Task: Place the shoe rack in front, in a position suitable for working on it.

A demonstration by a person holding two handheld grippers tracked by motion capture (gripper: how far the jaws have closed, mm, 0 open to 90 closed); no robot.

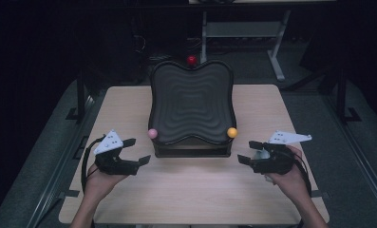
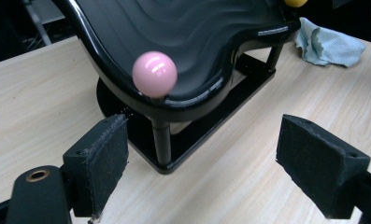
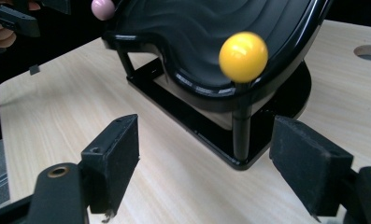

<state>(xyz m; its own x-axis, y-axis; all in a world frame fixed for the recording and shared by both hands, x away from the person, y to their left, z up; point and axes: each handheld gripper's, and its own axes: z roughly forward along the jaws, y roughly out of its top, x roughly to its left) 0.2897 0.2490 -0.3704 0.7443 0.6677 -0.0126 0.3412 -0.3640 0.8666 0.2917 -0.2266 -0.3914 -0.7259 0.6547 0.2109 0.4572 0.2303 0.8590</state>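
Two tongs, left [image 1: 139,151] and right [image 1: 247,151], gape empty; close each squarely on the pink knob [image 2: 154,74] and yellow knob [image 3: 243,57] just ahead.

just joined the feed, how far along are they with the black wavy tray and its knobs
Early stage. Done: nothing gripped; the black wavy tray sits on its stand on the wooden table. In hand: the left gripper is open, facing the pink ball knob; the right gripper is open, facing the yellow ball knob. Left: probably closing on both knobs.
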